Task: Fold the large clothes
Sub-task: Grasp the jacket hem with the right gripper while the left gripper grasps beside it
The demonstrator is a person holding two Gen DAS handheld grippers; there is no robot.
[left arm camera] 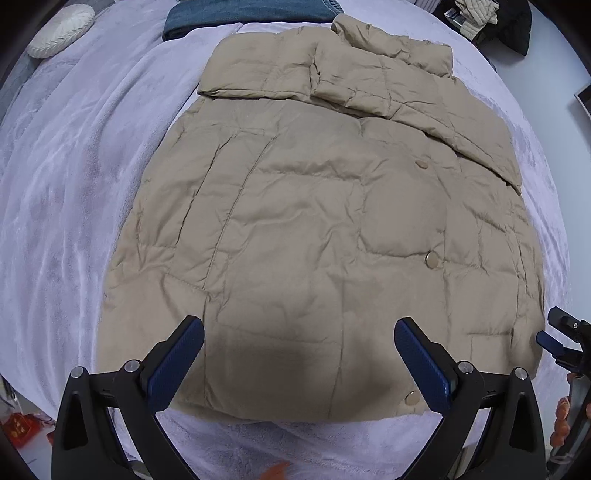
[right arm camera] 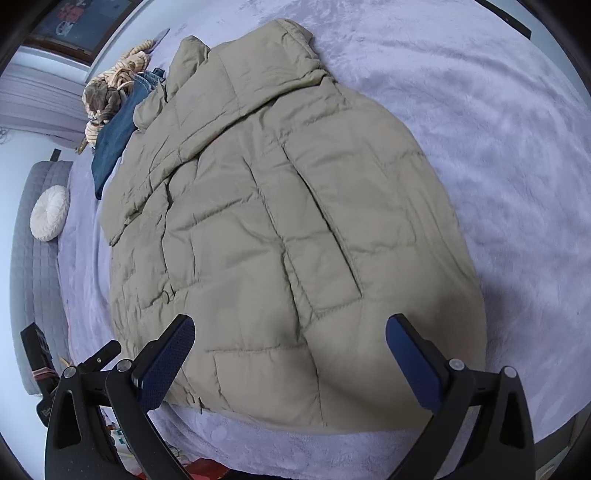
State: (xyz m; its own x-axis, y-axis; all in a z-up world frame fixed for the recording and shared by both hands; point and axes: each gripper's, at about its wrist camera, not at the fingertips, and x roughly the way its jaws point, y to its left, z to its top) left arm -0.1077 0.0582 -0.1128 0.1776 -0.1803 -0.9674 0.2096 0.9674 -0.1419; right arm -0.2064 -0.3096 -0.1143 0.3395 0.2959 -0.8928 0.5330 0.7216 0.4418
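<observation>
Left wrist view: beige quilted puffer coat [left arm camera: 314,221] flat on lilac plush bedspread [left arm camera: 74,221], sleeves folded across the chest; left gripper [left arm camera: 299,350] spread wide, empty, above the hem.

Right wrist view: right gripper [right arm camera: 290,347] likewise wide, empty, apparently poised to lift the hem.

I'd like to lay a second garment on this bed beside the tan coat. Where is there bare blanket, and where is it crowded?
The widest bare lavender blanket lies along the tan puffer coat's pocket side, out to the bed's edge. Another free patch runs between the coat's other side and the round white cushion. It is crowded beyond the collar: folded jeans and a plush toy sit there.
</observation>
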